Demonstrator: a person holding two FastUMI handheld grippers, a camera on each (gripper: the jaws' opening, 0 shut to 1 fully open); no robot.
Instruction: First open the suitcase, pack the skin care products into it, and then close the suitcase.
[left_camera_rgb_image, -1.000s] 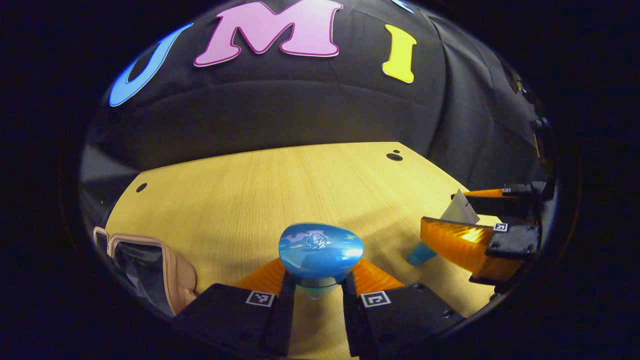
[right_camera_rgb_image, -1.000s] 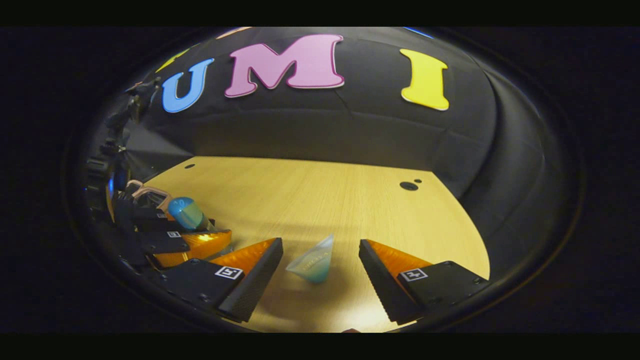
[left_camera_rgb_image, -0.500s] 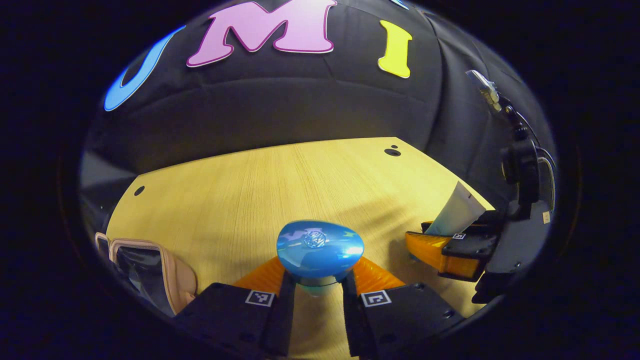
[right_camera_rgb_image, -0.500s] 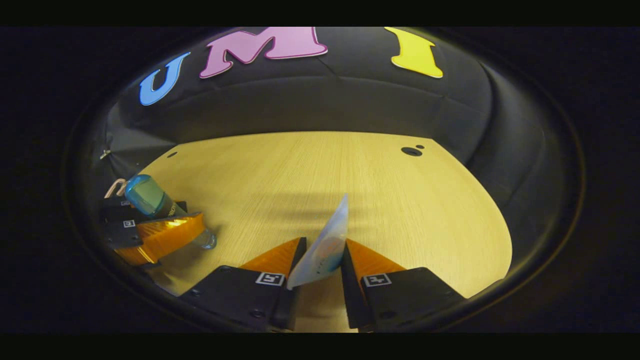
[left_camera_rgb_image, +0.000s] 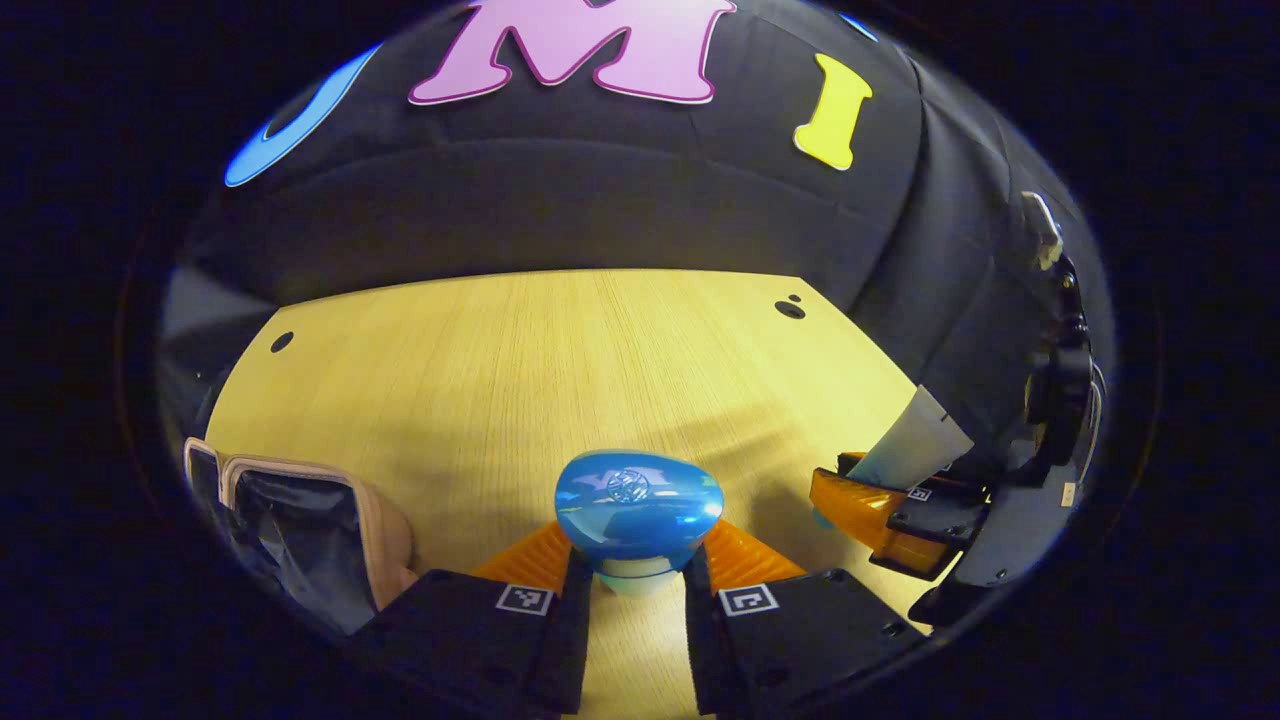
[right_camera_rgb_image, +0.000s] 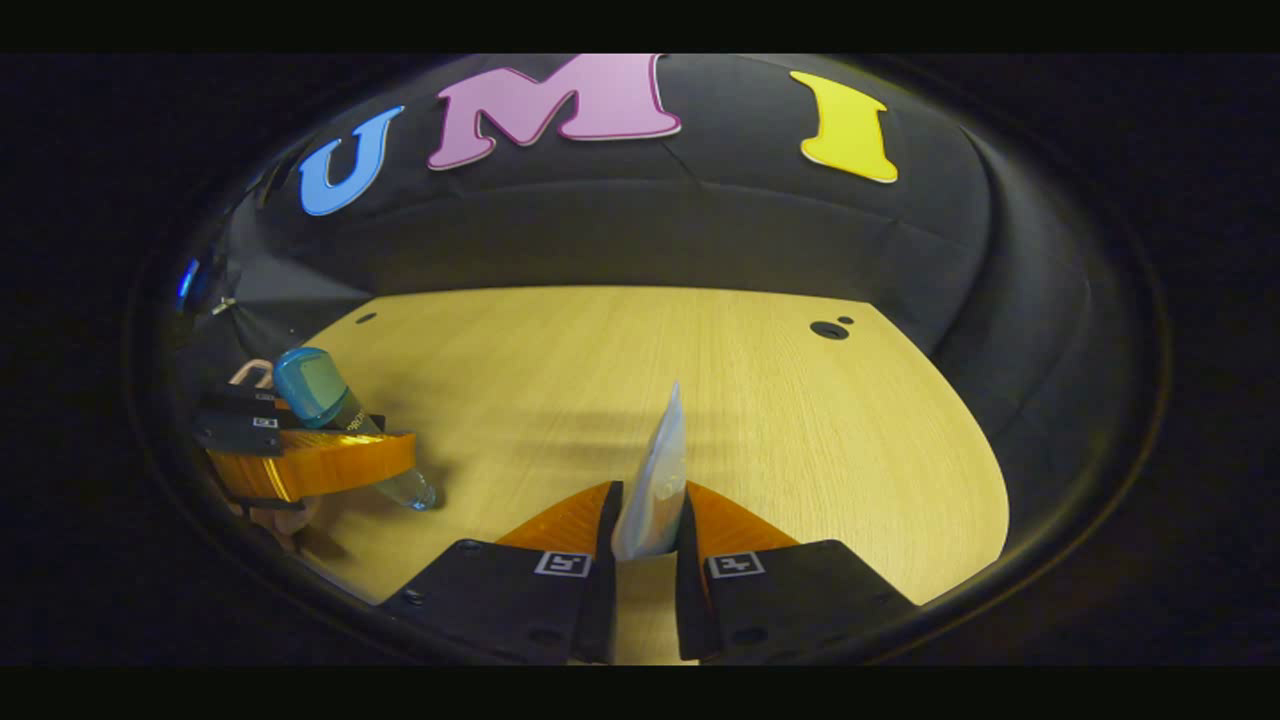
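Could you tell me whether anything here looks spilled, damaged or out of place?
Nothing stands out. The left gripper holds the blue-capped bottle, the right gripper holds the pale tube, and the suitcase lies open on the wooden table. No spill shows.

Both views: dim booth, warm yellowish light from above. The wooden table (left_camera_rgb_image: 560, 360) is the brightest surface; its far end stays evenly lit, the near part carries soft, wide shadows. Left gripper view: white glare spots on the glossy blue cap (left_camera_rgb_image: 638, 500) of the bottle, and a shadow band crossing the table to its right. Right gripper view: faint striped shadows on the table (right_camera_rgb_image: 780, 420) beside the pale tube (right_camera_rgb_image: 655, 480); bright patch on the wood between the fingers at the bottom. Strong fisheye bending; the table edge curves, rims darken and soften. The open suitcase (left_camera_rgb_image: 300, 520) interior is nearly black, detail lost. Centres are sharp, no motion blur evident.
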